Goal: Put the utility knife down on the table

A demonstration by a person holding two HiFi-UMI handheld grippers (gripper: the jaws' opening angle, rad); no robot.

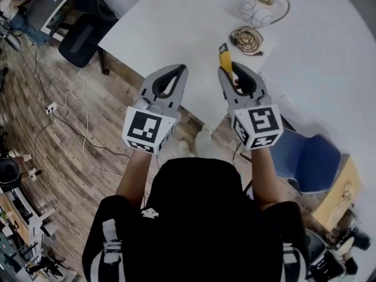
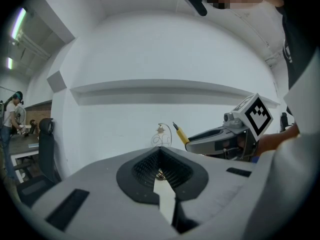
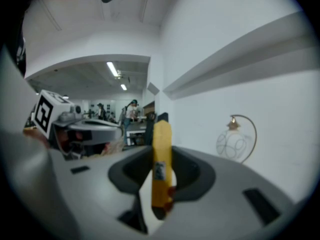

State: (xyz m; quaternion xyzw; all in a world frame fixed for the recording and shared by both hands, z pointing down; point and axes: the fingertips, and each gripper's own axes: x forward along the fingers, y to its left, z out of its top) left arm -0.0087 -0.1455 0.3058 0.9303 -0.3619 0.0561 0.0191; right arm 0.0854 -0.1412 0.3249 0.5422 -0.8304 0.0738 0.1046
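One white table (image 1: pixel 176 28) is spanning the upper part of the scene. Over its near edge, the left gripper (image 1: pixel 180 69) is hanging with its jaws meeting at the tips and nothing between them. Beside it, the right gripper (image 1: pixel 230 70) is clamping a yellow utility knife (image 1: pixel 224 55). The knife is projecting forward past the jaws, over the tabletop, near a coiled cable (image 1: pixel 247 39).

Glossy yellow plastic utility knife (image 3: pixel 161 164) — smooth white table (image 1: pixel 194 16).
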